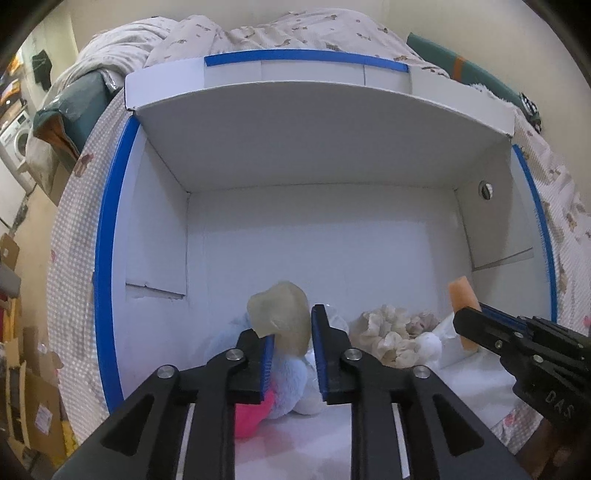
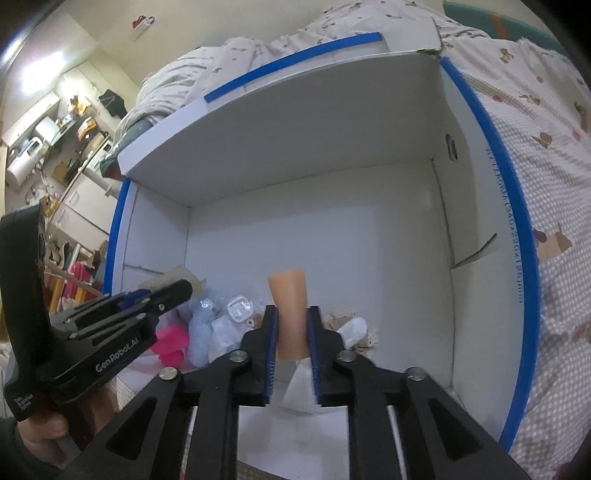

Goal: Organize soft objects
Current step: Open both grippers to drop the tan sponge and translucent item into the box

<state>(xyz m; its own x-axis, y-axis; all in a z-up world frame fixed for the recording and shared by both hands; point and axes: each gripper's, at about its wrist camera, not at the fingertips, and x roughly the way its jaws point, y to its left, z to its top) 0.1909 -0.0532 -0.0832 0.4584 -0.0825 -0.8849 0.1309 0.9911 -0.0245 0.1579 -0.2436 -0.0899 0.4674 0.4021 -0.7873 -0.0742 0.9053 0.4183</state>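
Observation:
Both grippers hang over a white box with blue-taped rims [image 1: 110, 229] [image 2: 480, 122] on a bed. My left gripper [image 1: 291, 332] is shut on a pale yellowish soft lump [image 1: 280, 314], held above a light blue plush [image 1: 291, 384] and a pink soft piece [image 1: 251, 417]. My right gripper [image 2: 290, 325] is shut on an orange foam block [image 2: 290, 314], also seen in the left wrist view [image 1: 461, 291]. A beige crumpled cloth [image 1: 388, 332] and a white soft piece [image 1: 430, 343] lie on the box floor. Each gripper shows in the other's view: right [image 1: 476, 317], left [image 2: 177, 291].
The box's raised flap [image 1: 314, 122] stands at the far side. A checked bedspread [image 2: 554, 184] and rumpled duvet [image 1: 258, 29] surround the box. Clear plastic wrapped items [image 2: 236, 310] lie in the box. A washing machine [image 1: 16, 140] and cardboard boxes [image 1: 33, 398] stand at the left.

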